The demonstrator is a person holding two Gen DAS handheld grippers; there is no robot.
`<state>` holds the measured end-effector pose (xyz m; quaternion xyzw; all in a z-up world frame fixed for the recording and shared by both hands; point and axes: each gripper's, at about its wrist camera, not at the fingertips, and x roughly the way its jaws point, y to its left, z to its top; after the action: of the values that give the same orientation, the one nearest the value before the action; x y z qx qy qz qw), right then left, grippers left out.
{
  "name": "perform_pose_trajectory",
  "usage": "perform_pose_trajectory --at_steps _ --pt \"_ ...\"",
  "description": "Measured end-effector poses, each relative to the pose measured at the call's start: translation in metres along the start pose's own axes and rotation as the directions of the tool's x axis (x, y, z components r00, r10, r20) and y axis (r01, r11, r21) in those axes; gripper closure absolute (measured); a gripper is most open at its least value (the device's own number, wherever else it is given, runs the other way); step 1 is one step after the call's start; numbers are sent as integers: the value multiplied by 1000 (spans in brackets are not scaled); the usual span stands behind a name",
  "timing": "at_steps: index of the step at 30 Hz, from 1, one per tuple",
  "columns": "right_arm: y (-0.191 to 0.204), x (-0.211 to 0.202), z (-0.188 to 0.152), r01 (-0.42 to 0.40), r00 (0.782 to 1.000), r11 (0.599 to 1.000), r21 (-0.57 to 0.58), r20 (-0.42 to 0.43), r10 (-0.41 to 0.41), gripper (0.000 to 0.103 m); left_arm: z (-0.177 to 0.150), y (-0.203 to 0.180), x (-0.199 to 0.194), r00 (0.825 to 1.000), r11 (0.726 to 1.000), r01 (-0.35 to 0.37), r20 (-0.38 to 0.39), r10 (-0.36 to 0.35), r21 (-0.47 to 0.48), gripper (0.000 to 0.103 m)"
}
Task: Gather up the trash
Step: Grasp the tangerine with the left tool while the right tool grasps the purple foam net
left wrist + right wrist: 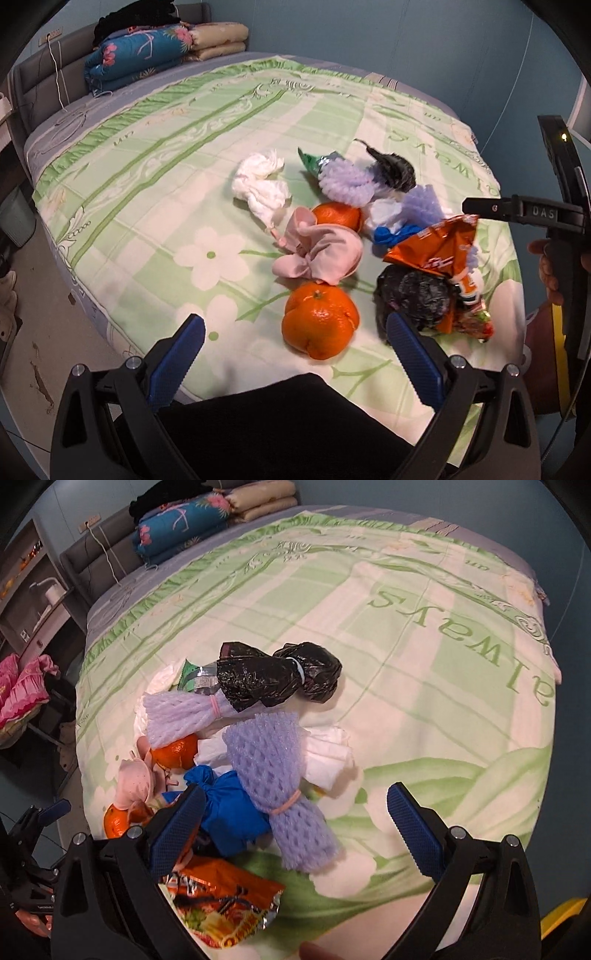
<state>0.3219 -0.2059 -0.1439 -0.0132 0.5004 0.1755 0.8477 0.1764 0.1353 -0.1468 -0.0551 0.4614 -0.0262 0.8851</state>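
A heap of trash lies on the bed sheet (155,155). In the left wrist view my left gripper (295,330) stands open just short of a whole orange (319,321), with a crumpled black bag (417,295) by its right finger. Behind are a pink cloth (321,254), white tissue (262,182) and an orange snack wrapper (439,247). My right gripper (295,794) is open above a purple foam net (284,786) tied with a pink band. A blue bag (229,812) sits beside its left finger. A knotted black bag (273,679) lies farther back.
Folded quilts (147,48) are stacked at the head of the bed. A pale green bin (14,218) stands on the floor to the left. Pink clothes (22,690) lie on a piece of furniture beside the bed. A second orange (177,753) is half buried in the heap.
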Motion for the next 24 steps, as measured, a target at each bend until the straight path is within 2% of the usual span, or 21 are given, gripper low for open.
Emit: perform_pose_trajectory --at_steps 4,7,11,13,16,18,20,22,24 --pt "4 18 10 26 999 999 -26 -29 -26 9 4 2 19 1000 1000 4 -24 -4 0 8" --pt "3 28 18 32 999 999 -26 -40 -33 18 7 3 28 999 1000 24 -33 -25 -6 8" --pt "2 37 28 14 999 1000 -1 -46 -14 22 10 2 39 998 999 43 -40 -44 -3 9" --pt "3 48 29 12 997 1000 -4 -80 -12 29 9 3 45 996 997 69 -63 -70 -20 14" --pt "6 58 27 14 994 1000 -9 -107 -15 34 5 -1 52 990 994 110 -87 -111 -19 23" --pt "8 61 26 10 994 1000 -10 -112 -11 39 2 -3 56 989 993 116 -97 -116 -6 39" --pt "10 65 25 8 992 1000 -13 -126 -9 42 0 -4 62 983 990 138 -124 -139 -17 48" --pt "12 68 23 0 990 1000 -9 -140 -1 42 -1 -5 61 982 989 144 -117 -145 -19 51" --pt "13 69 22 -7 990 1000 -7 -142 6 48 -1 -5 58 980 986 163 -114 -165 -23 60"
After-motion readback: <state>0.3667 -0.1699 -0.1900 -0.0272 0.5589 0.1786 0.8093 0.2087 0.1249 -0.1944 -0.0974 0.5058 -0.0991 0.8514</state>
